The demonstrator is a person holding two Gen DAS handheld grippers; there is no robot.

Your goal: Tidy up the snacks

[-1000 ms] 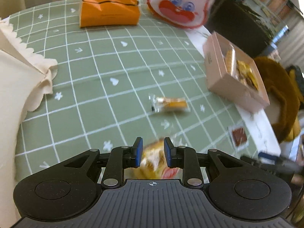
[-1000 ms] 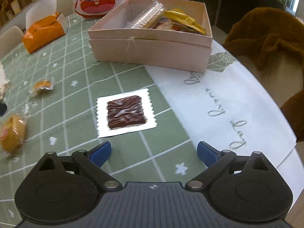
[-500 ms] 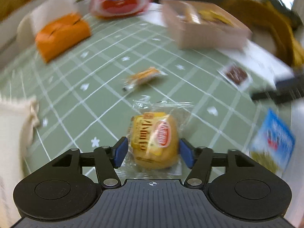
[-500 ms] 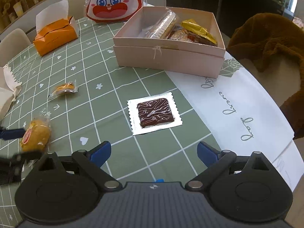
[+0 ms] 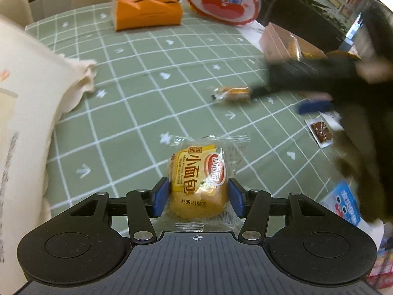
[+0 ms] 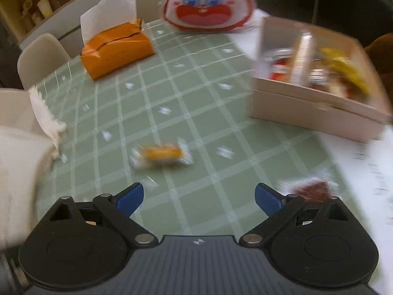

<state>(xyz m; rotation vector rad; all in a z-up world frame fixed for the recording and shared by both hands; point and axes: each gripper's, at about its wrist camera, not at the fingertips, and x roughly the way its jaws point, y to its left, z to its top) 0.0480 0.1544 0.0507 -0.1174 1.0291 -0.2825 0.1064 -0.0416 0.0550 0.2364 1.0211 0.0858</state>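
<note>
A packaged yellow mini bread bun (image 5: 197,186) lies on the green checked tablecloth between the blue pads of my left gripper (image 5: 199,196). The jaws are closing, and the pads meet the bun's sides. My right gripper (image 6: 199,196) is open with nothing between its fingers and hangs over the cloth just short of a small orange wrapped snack (image 6: 162,153). In the left wrist view the right gripper (image 5: 287,98) is a dark blur beside that orange snack (image 5: 232,93). A chocolate square in a white packet (image 6: 312,189) lies by its right finger.
A pink box (image 6: 314,108) holding several snacks stands at the right. An orange tissue box (image 6: 115,46) and a rabbit-face bag (image 6: 206,2) are at the far edge. A cream cloth bag (image 5: 29,93) is at the left, a blue packet (image 5: 346,206) near right.
My left gripper opened wide, came around the bun, then narrowed onto it. My right gripper swung left from the chocolate packet toward the orange wrapped snack.
</note>
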